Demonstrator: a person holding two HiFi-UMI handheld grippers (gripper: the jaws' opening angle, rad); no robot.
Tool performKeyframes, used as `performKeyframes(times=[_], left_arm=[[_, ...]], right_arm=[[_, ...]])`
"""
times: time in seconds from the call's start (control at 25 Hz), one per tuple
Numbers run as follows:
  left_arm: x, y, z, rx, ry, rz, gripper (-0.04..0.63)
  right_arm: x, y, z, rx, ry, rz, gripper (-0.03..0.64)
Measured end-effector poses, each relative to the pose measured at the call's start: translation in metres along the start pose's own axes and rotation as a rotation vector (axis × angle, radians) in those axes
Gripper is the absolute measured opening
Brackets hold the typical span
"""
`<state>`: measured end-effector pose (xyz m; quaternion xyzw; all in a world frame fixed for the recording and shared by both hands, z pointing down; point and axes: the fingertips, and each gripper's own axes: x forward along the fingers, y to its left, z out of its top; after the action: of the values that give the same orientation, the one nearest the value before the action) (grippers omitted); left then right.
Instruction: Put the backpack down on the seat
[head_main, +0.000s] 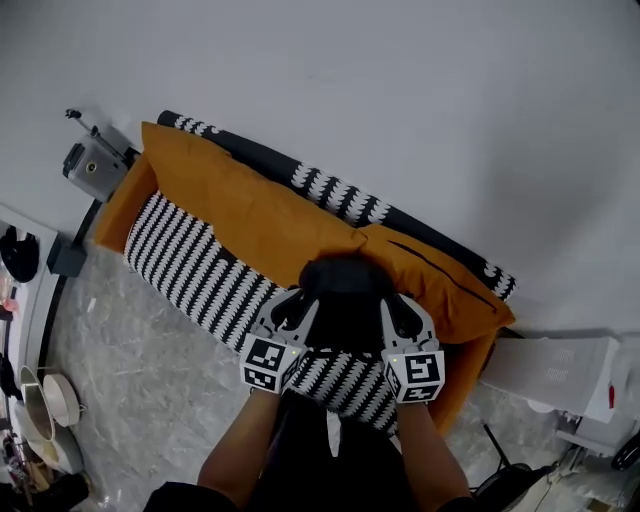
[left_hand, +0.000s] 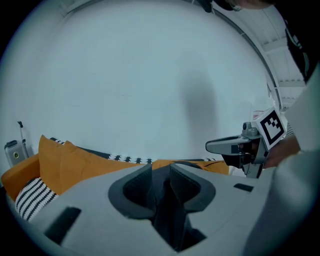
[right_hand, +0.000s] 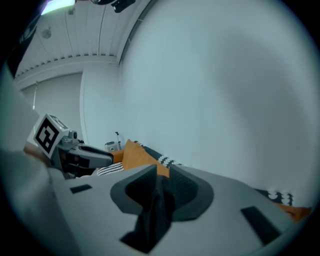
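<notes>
— Where's the backpack (head_main: 345, 300)?
— On the striped seat (head_main: 190, 262), against the orange cushions (head_main: 250, 215), between both tools.
— Which way does it point?
— From above it's a rounded black lump. I cannot tell its long axis.
— And the tools?
— The left tool (head_main: 299, 303) is at its left side, jaws narrowly apart with black fabric in the gap. The right tool (head_main: 398, 306) is at its right side, clamped on a fold of it.
— Containers?
— Pots (head_main: 50, 400) on the floor (head_main: 150, 370), far left. Their contents are too small to make out.
</notes>
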<state>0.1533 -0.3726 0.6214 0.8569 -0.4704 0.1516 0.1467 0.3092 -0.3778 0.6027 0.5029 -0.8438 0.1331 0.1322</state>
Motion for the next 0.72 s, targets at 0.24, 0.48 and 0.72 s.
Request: performKeyframes(times=[0.24,0.48,0.72], left_arm=[[-0.013,-0.007,0.043,-0.007,-0.07,0.009,0.062],[-0.032,-0.019,0.078,-0.021,-0.142,0.028,0.043],[-0.049,-0.039,0.103,-0.031,-0.194,0.045,0.038]], right_arm=[[-0.017,0.001,0.044,-0.022,-0.074,0.001,0.057],[-0.041,0.001,0.085,-0.042,-0.143,0.009,0.043],[-0.068,0.0,0.115,-0.053,-0.204,0.035,0.041]])
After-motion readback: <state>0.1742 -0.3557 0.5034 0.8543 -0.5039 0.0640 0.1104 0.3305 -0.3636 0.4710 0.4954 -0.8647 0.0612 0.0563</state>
